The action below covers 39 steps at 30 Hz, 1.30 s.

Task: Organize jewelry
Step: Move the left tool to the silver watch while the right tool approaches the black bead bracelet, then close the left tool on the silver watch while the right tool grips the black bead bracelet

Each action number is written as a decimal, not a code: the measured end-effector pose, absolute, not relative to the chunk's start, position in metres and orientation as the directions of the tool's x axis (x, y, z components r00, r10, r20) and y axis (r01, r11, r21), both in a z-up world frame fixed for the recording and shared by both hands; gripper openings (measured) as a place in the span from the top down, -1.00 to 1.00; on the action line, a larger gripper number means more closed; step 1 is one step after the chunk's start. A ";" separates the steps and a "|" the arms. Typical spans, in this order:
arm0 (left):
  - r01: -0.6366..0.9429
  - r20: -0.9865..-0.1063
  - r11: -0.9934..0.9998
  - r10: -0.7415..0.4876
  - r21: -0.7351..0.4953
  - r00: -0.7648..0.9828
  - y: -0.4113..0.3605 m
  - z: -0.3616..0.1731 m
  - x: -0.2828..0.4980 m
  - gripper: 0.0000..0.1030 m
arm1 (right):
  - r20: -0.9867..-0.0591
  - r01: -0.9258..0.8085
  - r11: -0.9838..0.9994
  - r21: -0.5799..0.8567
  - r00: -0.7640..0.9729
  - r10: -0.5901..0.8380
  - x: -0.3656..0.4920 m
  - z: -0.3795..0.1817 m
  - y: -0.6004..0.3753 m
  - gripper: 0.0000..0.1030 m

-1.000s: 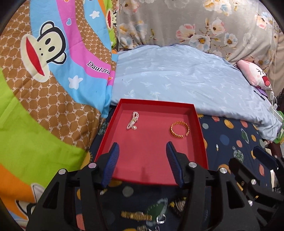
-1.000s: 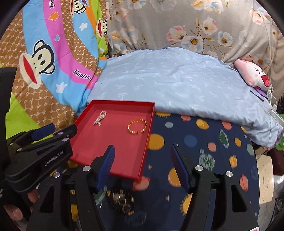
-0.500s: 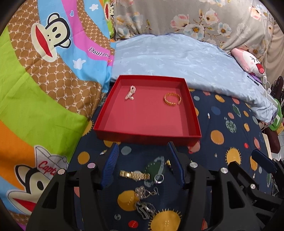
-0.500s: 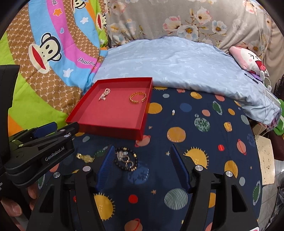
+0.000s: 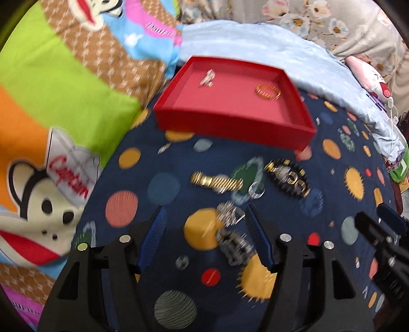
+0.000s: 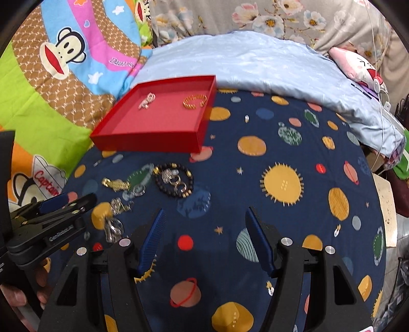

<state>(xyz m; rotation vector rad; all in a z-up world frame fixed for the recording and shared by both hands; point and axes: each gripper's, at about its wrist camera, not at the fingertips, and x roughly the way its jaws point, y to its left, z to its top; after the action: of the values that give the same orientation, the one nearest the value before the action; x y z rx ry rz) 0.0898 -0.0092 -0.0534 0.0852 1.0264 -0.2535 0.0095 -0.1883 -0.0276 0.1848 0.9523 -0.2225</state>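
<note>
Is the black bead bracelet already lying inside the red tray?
No, the black bead bracelet lies on the planet-print sheet, in front of the red tray.

The bed is covered with a dark blue sheet full of planets, suns and stars. On one side lies a bright blanket with cartoon monkeys on it. Behind is a light blue pillow, and past it a grey cloth with flowers. A pink soft toy sits in the far corner.
</note>
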 end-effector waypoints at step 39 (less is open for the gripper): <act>0.300 -0.898 0.953 -0.160 -0.032 0.410 -0.036 -0.099 0.075 0.19 | -0.868 0.268 0.961 0.065 0.491 -0.078 0.005 -0.059 -0.192 -0.24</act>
<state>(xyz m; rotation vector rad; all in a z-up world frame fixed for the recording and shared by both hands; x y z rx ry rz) 0.0746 -0.0362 -0.0993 0.1416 1.1120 -0.2909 0.0051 -0.1917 -0.0589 0.2015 1.0380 -0.2114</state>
